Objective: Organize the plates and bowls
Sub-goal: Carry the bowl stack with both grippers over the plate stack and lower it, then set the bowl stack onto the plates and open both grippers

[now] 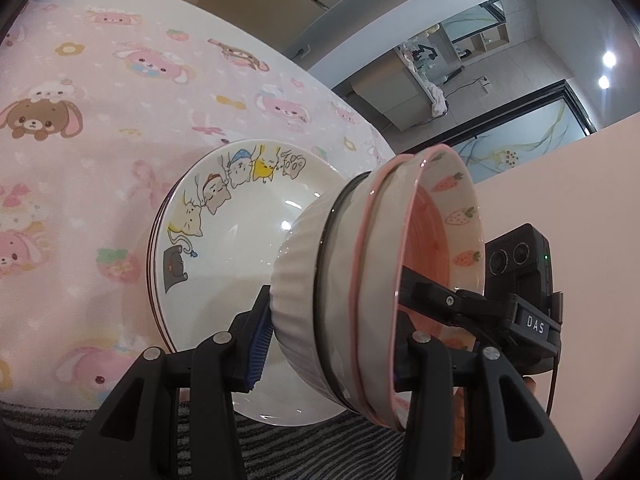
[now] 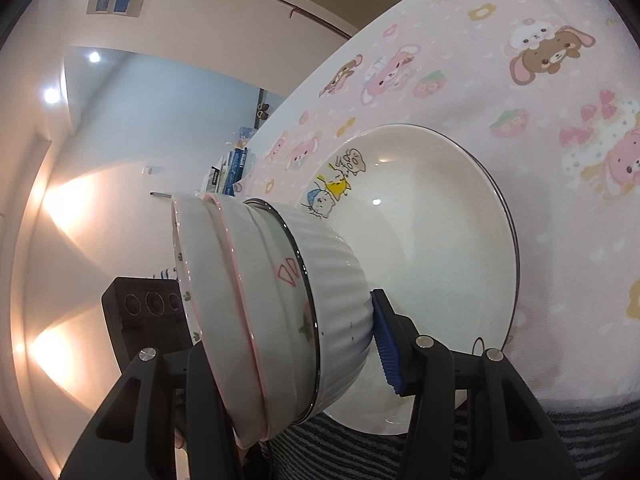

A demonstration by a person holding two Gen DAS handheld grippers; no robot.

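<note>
Between both grippers' fingers, a nested bowl stack point(image 1: 372, 280) hangs tilted.
Left gripper point(image 1: 332, 344) and right gripper point(image 2: 304, 344) each pinch opposite rims; the plates point(image 2: 440, 240) lie just beyond the fingertips, equally near both.

Both wrist cameras look down-forward, close on the nested bowls point(image 1: 360, 280) from opposite sides; shared: stacked plates point(image 2: 440, 240), pink tablecloth point(image 1: 100, 120).

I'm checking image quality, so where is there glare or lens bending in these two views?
Left wrist: glare spot on the plate, ceiling lights blown out, table edge bowed by fisheye. Right wrist: warm light flares on the wall, small highlight on the plate, corners vignetted black.
</note>
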